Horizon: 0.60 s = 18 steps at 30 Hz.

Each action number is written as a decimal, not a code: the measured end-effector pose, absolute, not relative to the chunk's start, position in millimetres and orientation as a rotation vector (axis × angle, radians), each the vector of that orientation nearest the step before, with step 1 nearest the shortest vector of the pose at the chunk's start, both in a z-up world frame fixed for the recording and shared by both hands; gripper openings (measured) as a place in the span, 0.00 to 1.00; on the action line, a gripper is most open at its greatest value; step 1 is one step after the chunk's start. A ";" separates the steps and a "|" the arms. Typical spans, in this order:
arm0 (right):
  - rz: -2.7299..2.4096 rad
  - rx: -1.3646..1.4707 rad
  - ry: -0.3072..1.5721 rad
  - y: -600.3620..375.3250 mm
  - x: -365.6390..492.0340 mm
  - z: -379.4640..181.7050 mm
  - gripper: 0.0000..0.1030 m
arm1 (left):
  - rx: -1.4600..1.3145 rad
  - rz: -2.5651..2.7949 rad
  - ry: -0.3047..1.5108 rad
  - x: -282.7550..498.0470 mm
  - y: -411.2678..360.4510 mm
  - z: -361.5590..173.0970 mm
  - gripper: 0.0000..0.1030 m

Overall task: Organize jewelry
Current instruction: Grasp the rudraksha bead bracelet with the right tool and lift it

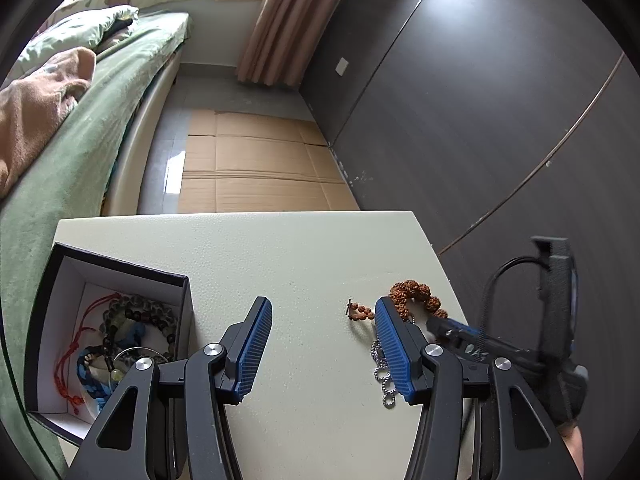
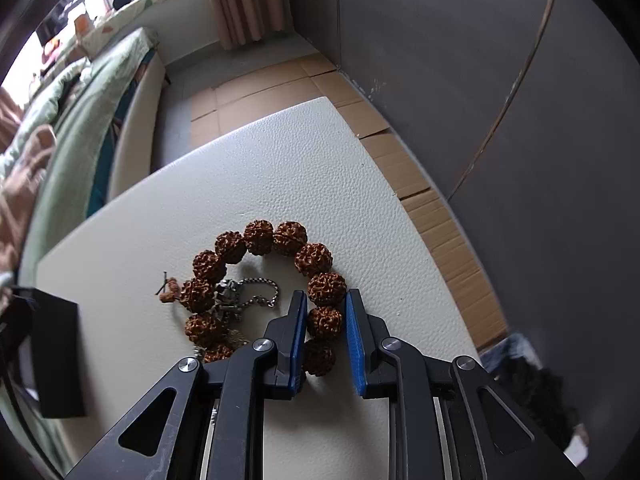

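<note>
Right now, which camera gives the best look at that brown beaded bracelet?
The right wrist view: the brown beaded bracelet fills the centre, bumpy beads clear. The left wrist view shows it small and far, partly hidden behind a finger.

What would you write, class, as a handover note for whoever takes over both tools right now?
Left tool: open, holding nothing, above the white table beside the black box.
Right tool: open, fingers straddling the brown bead bracelet, not yet closed on it.
Done: several bracelets already lie in the box.
Left: grip the bead bracelet, probably move it to the box; then the silver chain lying inside its loop.
</note>
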State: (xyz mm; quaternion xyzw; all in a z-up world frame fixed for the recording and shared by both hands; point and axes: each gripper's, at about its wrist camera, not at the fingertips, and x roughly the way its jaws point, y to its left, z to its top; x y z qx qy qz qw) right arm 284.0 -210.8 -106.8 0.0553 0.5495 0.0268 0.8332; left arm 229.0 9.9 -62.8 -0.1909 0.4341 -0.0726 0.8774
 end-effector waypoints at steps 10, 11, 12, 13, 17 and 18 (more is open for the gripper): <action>0.250 0.448 0.971 -249.7 268.0 -58.7 0.20 | -0.364 -0.151 0.923 229.7 -6.7 -71.1 0.47; 0.259 0.469 0.954 -252.6 266.4 -54.6 0.20 | -0.358 -0.151 0.926 229.6 -9.2 -72.3 0.47; 0.270 0.489 0.934 -257.1 264.1 -50.4 0.20 | -0.350 -0.152 0.929 229.8 -12.1 -73.6 0.47; 0.278 0.502 0.920 -259.4 264.9 -47.4 0.20 | -0.343 -0.154 0.932 229.7 -14.5 -74.3 0.47; 0.309 0.551 0.868 -267.3 260.1 -35.1 0.20 | -0.311 -0.165 0.946 230.5 -27.5 -79.8 0.47; 0.309 0.555 0.862 -267.0 260.8 -33.0 0.20 | -0.300 -0.169 0.949 230.8 -31.5 -81.1 0.47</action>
